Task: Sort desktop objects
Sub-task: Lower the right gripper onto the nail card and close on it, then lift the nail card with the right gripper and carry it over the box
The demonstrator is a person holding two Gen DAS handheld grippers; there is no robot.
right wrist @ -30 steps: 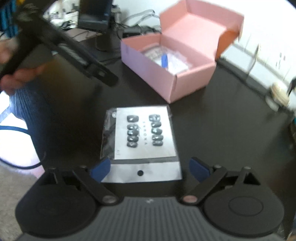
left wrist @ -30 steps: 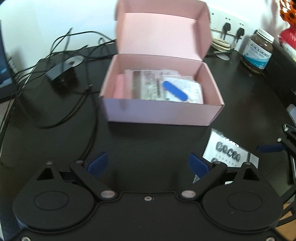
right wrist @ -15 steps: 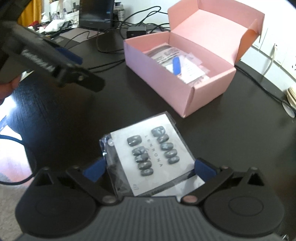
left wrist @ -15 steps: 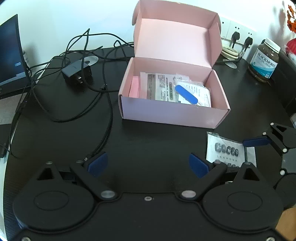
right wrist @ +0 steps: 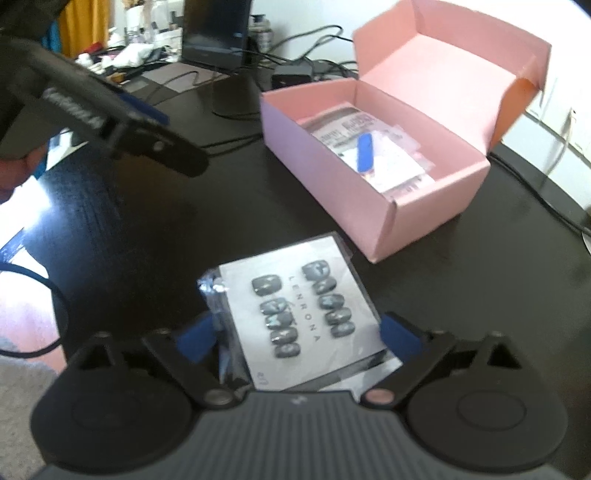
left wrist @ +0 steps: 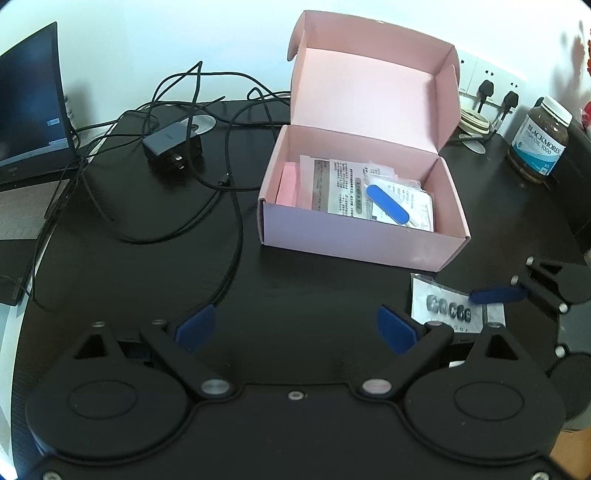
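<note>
The left gripper (left wrist: 295, 326) is wide open over the black desk (left wrist: 295, 280), and only its view shows the cables (left wrist: 229, 206) and brown jar (left wrist: 540, 140). The right gripper (right wrist: 297, 334) has been closing around the nail packet (right wrist: 295, 314), which lies just before the open pink box (right wrist: 373, 147); whether its pads press it, I cannot tell. A laptop (right wrist: 216, 33) stands far back.

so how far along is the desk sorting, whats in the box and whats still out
Done: the blue nail file and paper packets lie in the pink box. In hand: the right gripper, jaws just closing, straddles the press-on nail pack on the desk. Left: boxing it.
</note>
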